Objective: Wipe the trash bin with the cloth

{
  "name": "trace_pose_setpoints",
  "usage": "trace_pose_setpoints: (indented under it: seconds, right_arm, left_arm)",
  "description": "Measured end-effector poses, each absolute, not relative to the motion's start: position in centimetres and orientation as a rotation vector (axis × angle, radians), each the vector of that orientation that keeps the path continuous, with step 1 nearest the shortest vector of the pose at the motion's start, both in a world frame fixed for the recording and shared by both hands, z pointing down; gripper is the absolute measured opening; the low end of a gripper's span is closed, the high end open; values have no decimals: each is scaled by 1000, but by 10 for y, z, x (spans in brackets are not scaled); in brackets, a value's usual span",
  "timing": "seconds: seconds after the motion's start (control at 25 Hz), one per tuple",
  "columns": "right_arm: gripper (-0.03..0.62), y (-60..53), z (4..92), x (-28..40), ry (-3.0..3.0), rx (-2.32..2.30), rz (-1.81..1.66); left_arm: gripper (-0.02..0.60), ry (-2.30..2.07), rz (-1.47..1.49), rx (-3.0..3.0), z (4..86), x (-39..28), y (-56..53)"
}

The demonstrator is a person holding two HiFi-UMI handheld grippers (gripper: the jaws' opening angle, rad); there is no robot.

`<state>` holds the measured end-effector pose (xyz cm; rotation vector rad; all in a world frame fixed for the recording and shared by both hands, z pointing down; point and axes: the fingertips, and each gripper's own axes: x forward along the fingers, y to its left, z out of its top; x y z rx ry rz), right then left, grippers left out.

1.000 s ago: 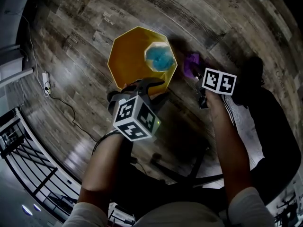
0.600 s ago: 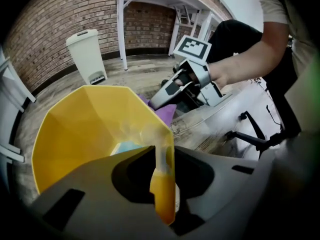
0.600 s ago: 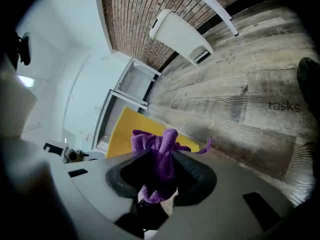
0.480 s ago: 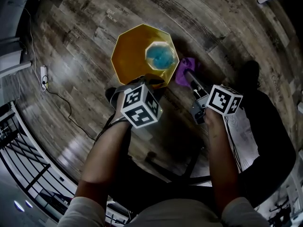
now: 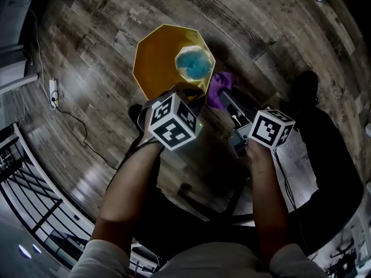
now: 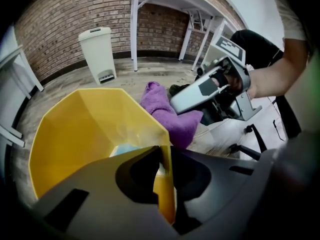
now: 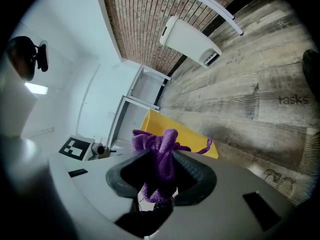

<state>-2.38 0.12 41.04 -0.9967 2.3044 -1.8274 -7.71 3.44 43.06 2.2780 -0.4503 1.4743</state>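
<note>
**While both tongs grip: bin rim in the left, cloth in the right**

As the head view shows, the left tongs point steeply down at the near edge of the yellow many-sided plastic trash bin. The bin stands upright and open-topped on the grey wood-plank floor.

Left gripper view: the jaws have just been closing and now sit nearly together. The bin's thin wall is between them, one jaw inside the bin and the other outside, and the rim edge runs up the gap. Read as a grip on the bin wall. Straight beyond the left tongs, deep in the bin, a pale blue patch covers the bottom.

The right tongs lie just to the right of the left tongs. They point toward the bin's outer side at a shallow downward tilt.

Right gripper view: the jaws are clamped on the purple fluffy fabric cloth, which is bunched in the gap and bulges out past the tips. The cloth sits at the tips of the right tongs, just beside the bin's outer wall near the rim. It is just beyond and to the right of the left tongs. Contact between cloth and bin wall: cannot tell.

Farther beyond the left tongs, a white lidded pedal bin stands against a brick wall, well apart from the yellow bin.
</note>
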Motion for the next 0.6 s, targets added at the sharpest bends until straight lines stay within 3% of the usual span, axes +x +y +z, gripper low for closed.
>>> trace_pose_setpoints:
  seconds: [0.6]
  right_arm:
    - [130, -12, 472, -38, 2344, -1116, -1897]
  left_arm:
    - [27, -490, 1407, 2248, 429, -74, 28]
